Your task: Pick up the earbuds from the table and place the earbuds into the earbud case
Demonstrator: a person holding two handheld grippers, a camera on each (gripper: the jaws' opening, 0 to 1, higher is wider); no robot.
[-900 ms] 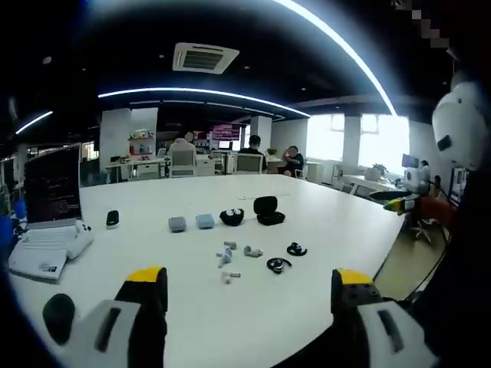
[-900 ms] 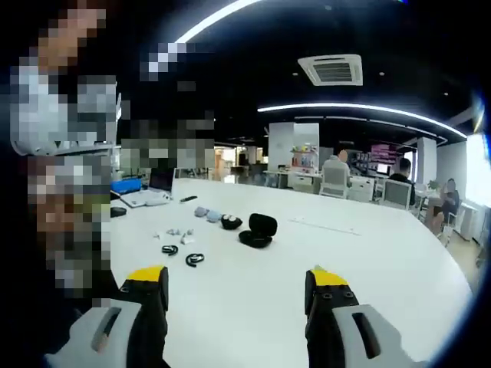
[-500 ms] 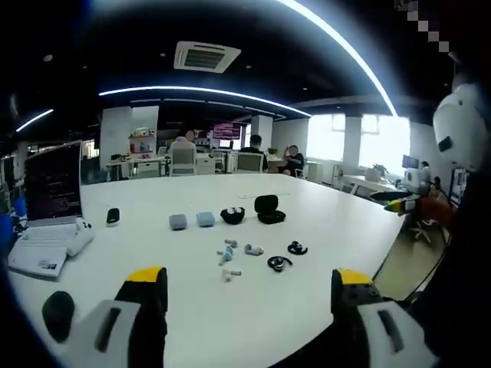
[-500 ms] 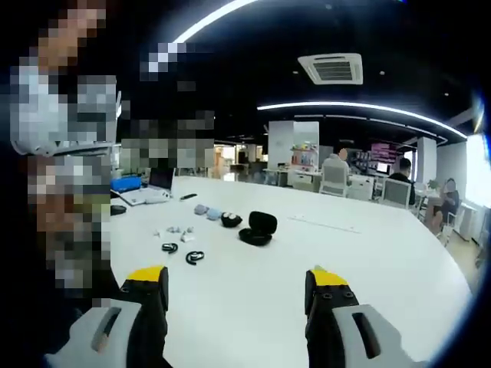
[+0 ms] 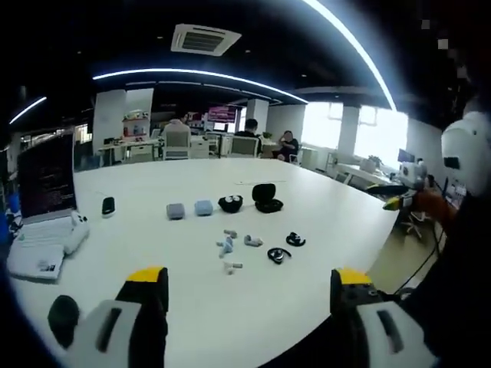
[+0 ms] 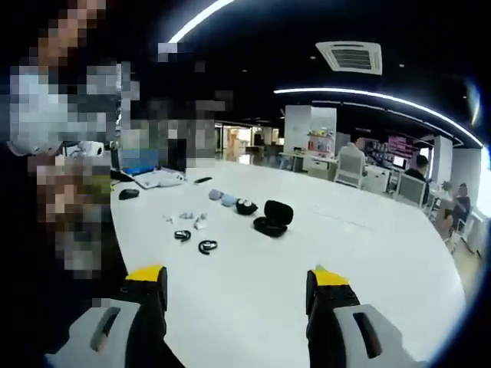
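I'm holding my left gripper (image 5: pixel 244 295) and right gripper (image 6: pixel 234 293) over the near edge of the table (image 5: pixel 307 207), both w/ jaws spread, nothing in them. Two black earbuds (image 5: pixel 278 254) are lying mid-table, just short of the open black case (image 5: pixel 266 198); white earbuds (image 5: pixel 228 247) are sitting beside them. Approaching low and slow, I'm planning to line one jaw pair across an earbud's body, not its hook, before closing.
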